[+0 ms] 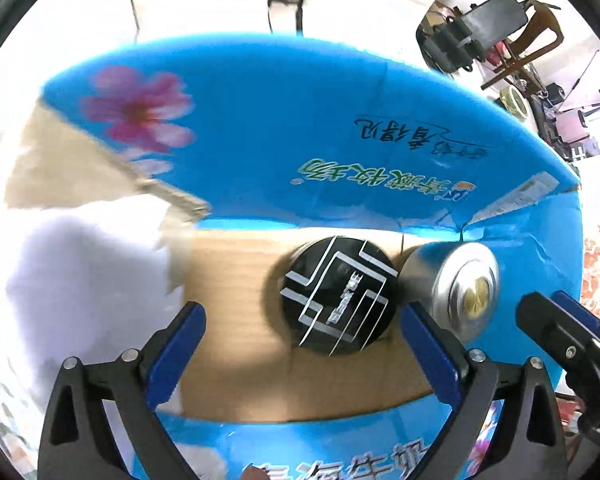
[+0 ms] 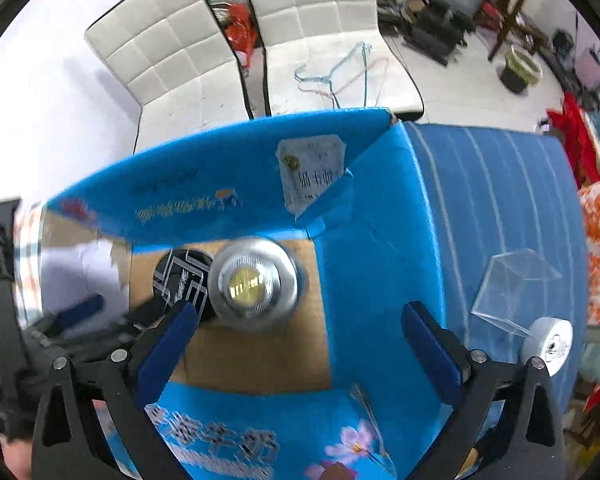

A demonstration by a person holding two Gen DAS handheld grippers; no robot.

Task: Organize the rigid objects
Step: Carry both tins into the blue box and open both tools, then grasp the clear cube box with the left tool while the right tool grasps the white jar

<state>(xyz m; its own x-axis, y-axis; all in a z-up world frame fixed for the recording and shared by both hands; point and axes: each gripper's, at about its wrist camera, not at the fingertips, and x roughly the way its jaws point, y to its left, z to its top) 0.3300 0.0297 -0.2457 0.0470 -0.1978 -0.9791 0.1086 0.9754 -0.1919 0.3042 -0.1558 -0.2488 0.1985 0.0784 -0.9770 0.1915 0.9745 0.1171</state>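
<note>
Progress looking partial: black tin (image 1: 338, 296) and silver tin (image 2: 254, 283) are sitting touching on the cardboard floor of the blue box (image 1: 284, 128), toward its right wall. Left gripper (image 1: 302, 344) and right gripper (image 2: 300, 344) are both hanging over the box with jaws wide apart, gripping nothing. Still lying outside on the striped blue cloth (image 2: 500, 200): a clear plastic case (image 2: 512, 288) and a white round tin (image 2: 548, 344), near its right edge. Two white chairs (image 2: 320, 20) and floor clutter are showing behind.
</note>
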